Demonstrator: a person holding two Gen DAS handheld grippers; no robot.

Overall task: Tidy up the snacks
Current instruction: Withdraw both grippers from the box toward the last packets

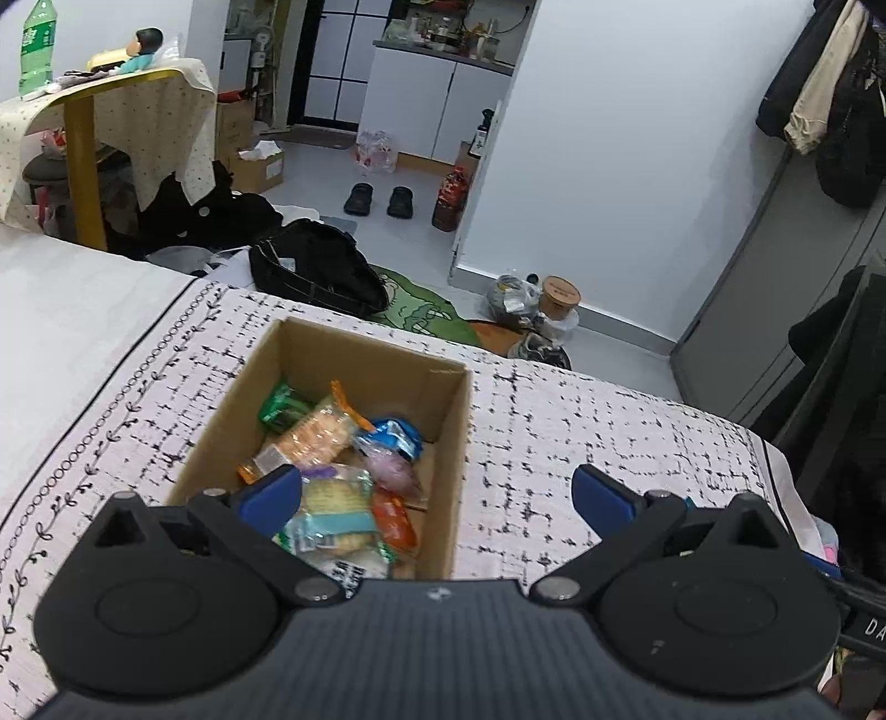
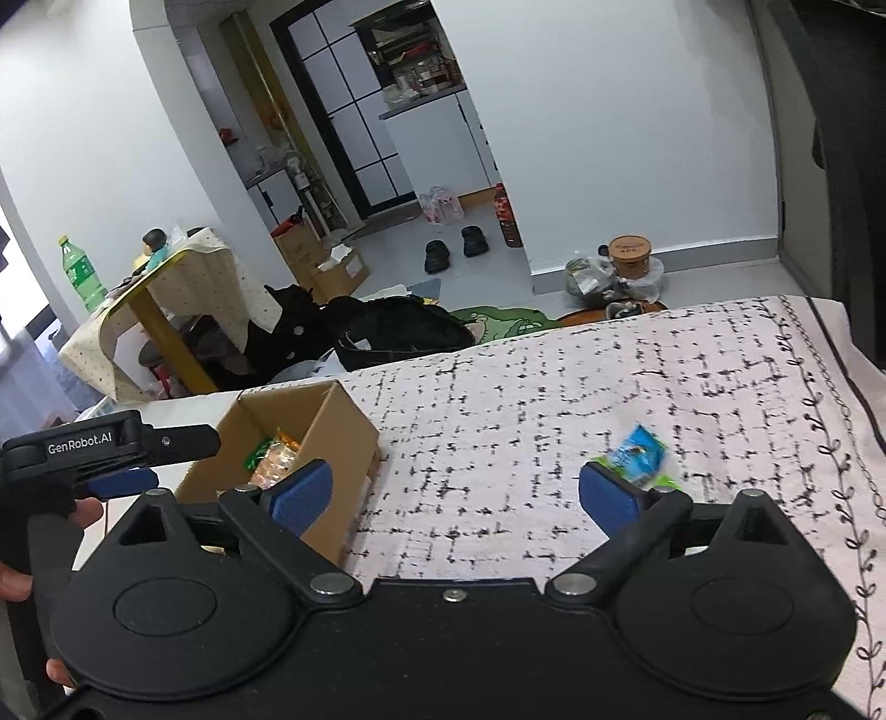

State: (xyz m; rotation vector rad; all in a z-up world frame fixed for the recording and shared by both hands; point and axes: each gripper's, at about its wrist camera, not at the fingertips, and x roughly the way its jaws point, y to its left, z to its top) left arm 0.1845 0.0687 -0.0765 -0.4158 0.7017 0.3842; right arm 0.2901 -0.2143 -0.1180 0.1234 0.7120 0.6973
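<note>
An open cardboard box (image 1: 443,443) sits on the patterned bedspread (image 1: 581,421) and holds several snack packets, among them an orange cracker pack (image 1: 318,435) and a blue packet (image 1: 394,436). My left gripper (image 1: 437,490) is open and empty, hovering over the box's near right corner. In the right wrist view the box (image 2: 354,426) is at the left. A blue and green snack packet (image 2: 639,457) lies on the bedspread just beyond my right fingertip. My right gripper (image 2: 457,490) is open and empty. The left gripper (image 2: 119,448) shows at the left edge.
The bed ends ahead; beyond it lie a black bag (image 1: 315,271), a green rug (image 1: 426,315) and shoes (image 1: 379,200) on the floor. A covered side table (image 1: 111,94) with a green bottle (image 1: 37,47) stands at the left. Dark clothes hang at the right.
</note>
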